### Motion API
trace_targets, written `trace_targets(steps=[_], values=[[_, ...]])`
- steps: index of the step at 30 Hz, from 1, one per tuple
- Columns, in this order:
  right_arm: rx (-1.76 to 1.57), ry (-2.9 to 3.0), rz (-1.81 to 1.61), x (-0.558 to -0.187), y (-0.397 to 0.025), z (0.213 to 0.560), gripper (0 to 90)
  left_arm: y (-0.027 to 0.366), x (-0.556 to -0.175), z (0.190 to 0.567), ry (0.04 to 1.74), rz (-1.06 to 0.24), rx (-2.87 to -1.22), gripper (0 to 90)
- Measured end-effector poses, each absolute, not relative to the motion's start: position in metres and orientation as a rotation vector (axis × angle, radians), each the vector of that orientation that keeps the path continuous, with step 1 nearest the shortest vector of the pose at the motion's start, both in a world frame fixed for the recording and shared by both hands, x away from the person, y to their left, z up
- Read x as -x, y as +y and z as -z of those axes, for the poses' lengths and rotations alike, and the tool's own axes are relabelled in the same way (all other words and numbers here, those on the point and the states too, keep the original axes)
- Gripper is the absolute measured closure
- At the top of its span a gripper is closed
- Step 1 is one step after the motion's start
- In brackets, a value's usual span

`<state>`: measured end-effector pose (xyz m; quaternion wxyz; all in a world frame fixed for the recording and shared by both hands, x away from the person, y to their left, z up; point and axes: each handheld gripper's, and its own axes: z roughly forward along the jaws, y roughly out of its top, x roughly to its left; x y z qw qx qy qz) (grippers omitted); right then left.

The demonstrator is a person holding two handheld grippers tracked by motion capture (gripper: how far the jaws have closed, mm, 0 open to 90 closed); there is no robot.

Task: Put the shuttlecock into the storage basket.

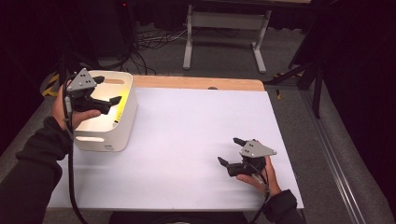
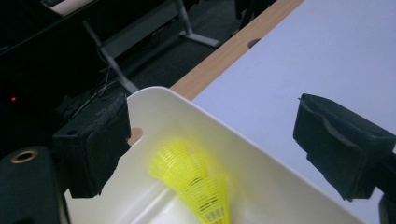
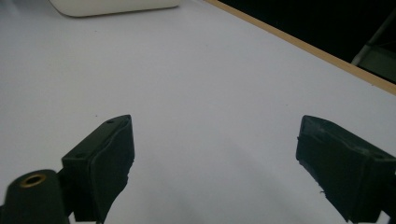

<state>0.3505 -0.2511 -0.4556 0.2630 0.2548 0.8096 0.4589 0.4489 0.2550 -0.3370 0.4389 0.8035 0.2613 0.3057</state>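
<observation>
**Yellow shuttlecocks in a white bin, both grippers released**

A white bin [image 1: 122,122] is seen standing on a table [image 1: 187,140] covered in a pale sheet, and everything else is placed relative to this bin. Inside the bin, a short stack of yellow shuttlecocks [image 2: 196,184] is shown lying against the inner wall, their net-like plastic skirts nested one into the other. In the high view, a yellow glow is seen along the bin's inner wall on the side toward the middle of the table.

The left gripper [image 1: 106,91] is held in a person's hand above the open top of the bin. Its jaws are spread wide apart and nothing is gripped between them. In the left gripper view, one jaw is seen over the bin's interior and the other over the bare sheet just beyond the bin's rim, with the shuttlecocks lying below and between them.

The right gripper [image 1: 230,150] is held well apart from the bin, near the table's opposite front corner, close above the sheet. Its jaws are likewise spread wide and nothing is held. In the right gripper view, the base of the bin [image 3: 114,7] is seen far off, at the upper edge.
</observation>
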Motion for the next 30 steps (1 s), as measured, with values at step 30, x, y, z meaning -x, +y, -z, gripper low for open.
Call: trace_targets(steps=[30], values=[[-0.642,2.187,-1.243,-0.341,-0.243,0.453,12.3,0.229,-0.391,0.35,0.472,-0.748,-1.94,7.8]])
